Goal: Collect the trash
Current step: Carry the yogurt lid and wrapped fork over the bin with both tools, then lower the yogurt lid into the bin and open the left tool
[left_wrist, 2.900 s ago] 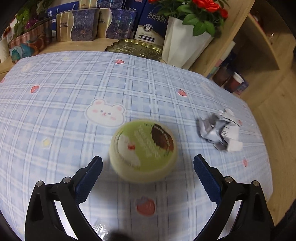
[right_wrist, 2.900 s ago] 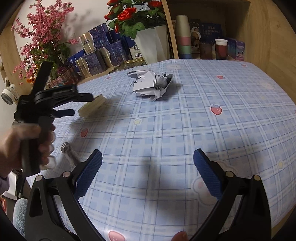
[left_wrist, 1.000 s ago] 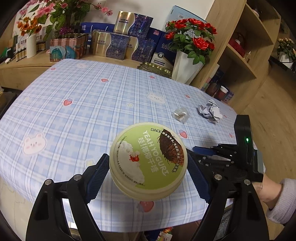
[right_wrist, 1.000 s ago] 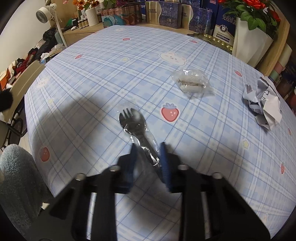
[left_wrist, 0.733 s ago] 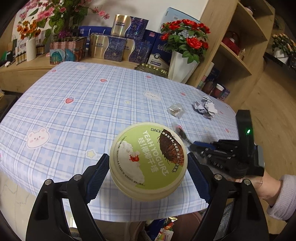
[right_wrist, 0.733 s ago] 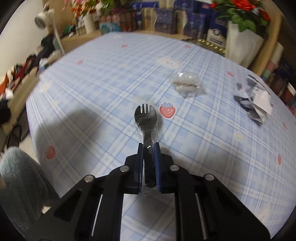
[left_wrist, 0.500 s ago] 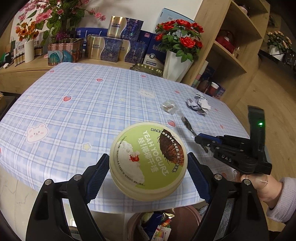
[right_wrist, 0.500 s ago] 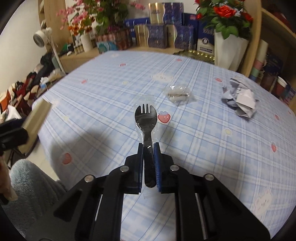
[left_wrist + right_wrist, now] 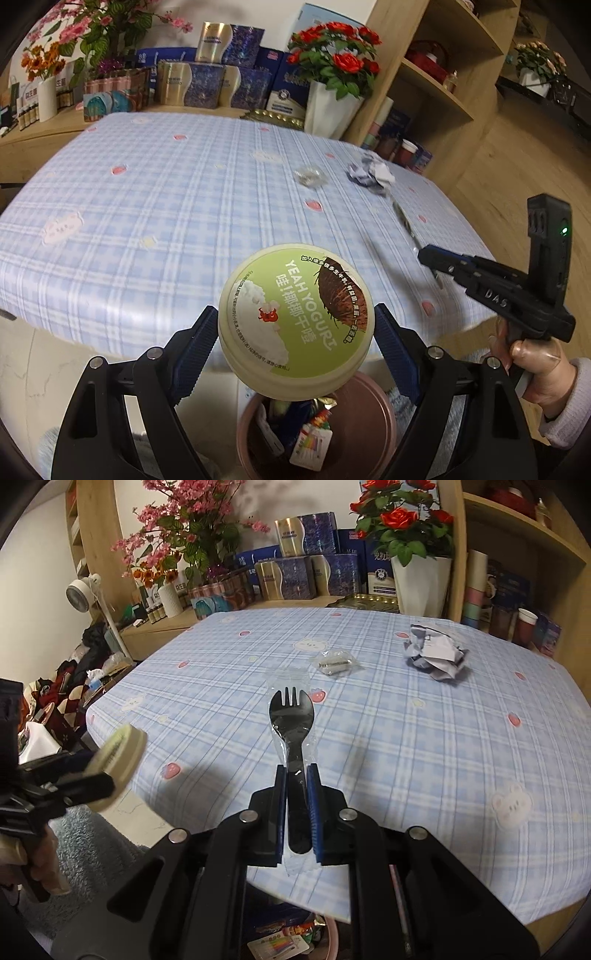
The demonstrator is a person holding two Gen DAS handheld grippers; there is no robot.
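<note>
We hold two items of trash, one in each tool, and both are off the table.

Left tongs (image 9: 295, 332): jaws spread wide and clamped on the tub (image 9: 295, 317), a round yogurt tub with a green lid. The pads press on its side wall at left and right, and the lid faces the camera.

Right tongs (image 9: 297, 801): jaws nearly together, gripping the spork (image 9: 291, 731), a black spork sealed in a clear wrapper. The pads pinch the handle. Its long axis runs straight out along the fingers, with the tines pointing away from the hand.

Key relation: the bin (image 9: 373, 413), a brown round one already holding wrappers, stands on the floor beside the table's (image 9: 155, 206) near edge. In the left wrist view its open mouth lies directly below the tub, so we judge the left hand the nearer one and ready for release. In the right wrist view only a sliver of the bin shows, low behind the fingers; the spork projects over the cloth, so that hand must draw back and tip downward first.

Remaining on the table: a paper ball (image 9: 436, 657) and a small bag (image 9: 334, 662), near each other and well apart from both tools.
</note>
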